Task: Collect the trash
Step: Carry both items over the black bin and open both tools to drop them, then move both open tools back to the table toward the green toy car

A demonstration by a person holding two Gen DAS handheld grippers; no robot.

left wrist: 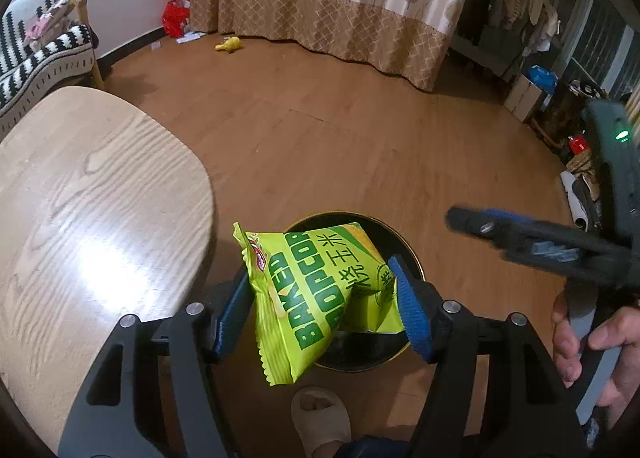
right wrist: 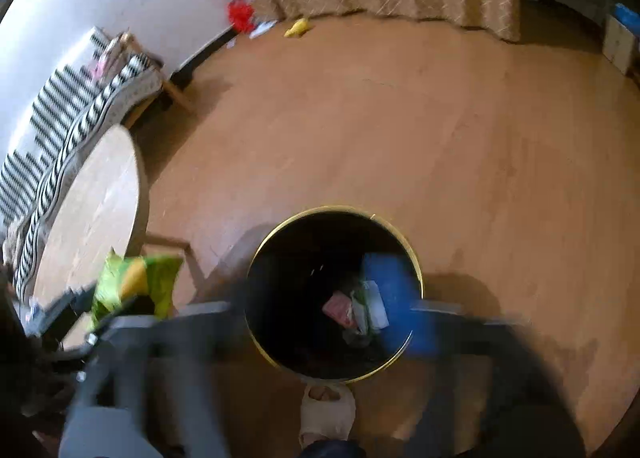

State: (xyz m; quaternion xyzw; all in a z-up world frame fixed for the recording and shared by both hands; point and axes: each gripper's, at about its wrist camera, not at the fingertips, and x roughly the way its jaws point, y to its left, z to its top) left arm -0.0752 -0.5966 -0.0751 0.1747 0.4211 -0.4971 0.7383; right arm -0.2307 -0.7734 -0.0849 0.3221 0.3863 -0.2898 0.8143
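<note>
My left gripper (left wrist: 324,310) is shut on a green popcorn bag (left wrist: 316,298) and holds it above the round black trash bin (left wrist: 412,254). In the right wrist view the bag (right wrist: 136,282) shows at the left, beside the table. The bin (right wrist: 280,254) with its gold rim sits on the floor straight below my right gripper (right wrist: 324,314), with wrappers (right wrist: 356,310) inside. My right gripper is blurred, its jaws wide apart and empty. It also shows in the left wrist view (left wrist: 520,234) at the right, held by a hand.
A light wooden table (left wrist: 88,218) stands at the left, close to the bin. A striped sofa (left wrist: 36,58) is behind it. A yellow toy (left wrist: 229,44) and a red bag (left wrist: 176,16) lie by the curtain. A slippered foot (left wrist: 320,418) is just below the bin.
</note>
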